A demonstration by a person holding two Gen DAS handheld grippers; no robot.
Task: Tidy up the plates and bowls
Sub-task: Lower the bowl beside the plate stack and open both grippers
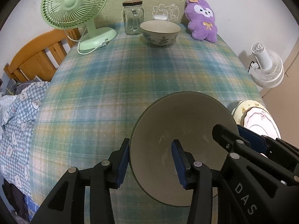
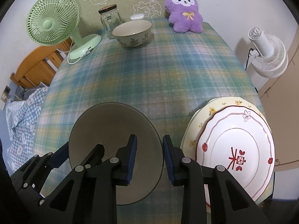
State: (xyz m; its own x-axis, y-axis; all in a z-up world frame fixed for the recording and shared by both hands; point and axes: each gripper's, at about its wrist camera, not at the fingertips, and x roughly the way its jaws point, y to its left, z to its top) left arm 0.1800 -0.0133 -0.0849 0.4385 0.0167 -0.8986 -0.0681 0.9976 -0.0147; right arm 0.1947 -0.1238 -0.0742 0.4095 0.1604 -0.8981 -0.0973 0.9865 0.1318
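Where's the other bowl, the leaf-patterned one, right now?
The leaf-patterned bowl stands upright at the table's far end, just in front of the glass jar, between the green fan and the purple plush toy.

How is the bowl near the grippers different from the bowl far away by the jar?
The near bowl looks plain grey-beige inside, with both grippers' fingers straddling its rim; the far bowl shows leaf patterns on its outside, and nothing touches it. The near bowl is beside the stacked plates; the far bowl stands next to the glass jar. Both are round, empty bowls.
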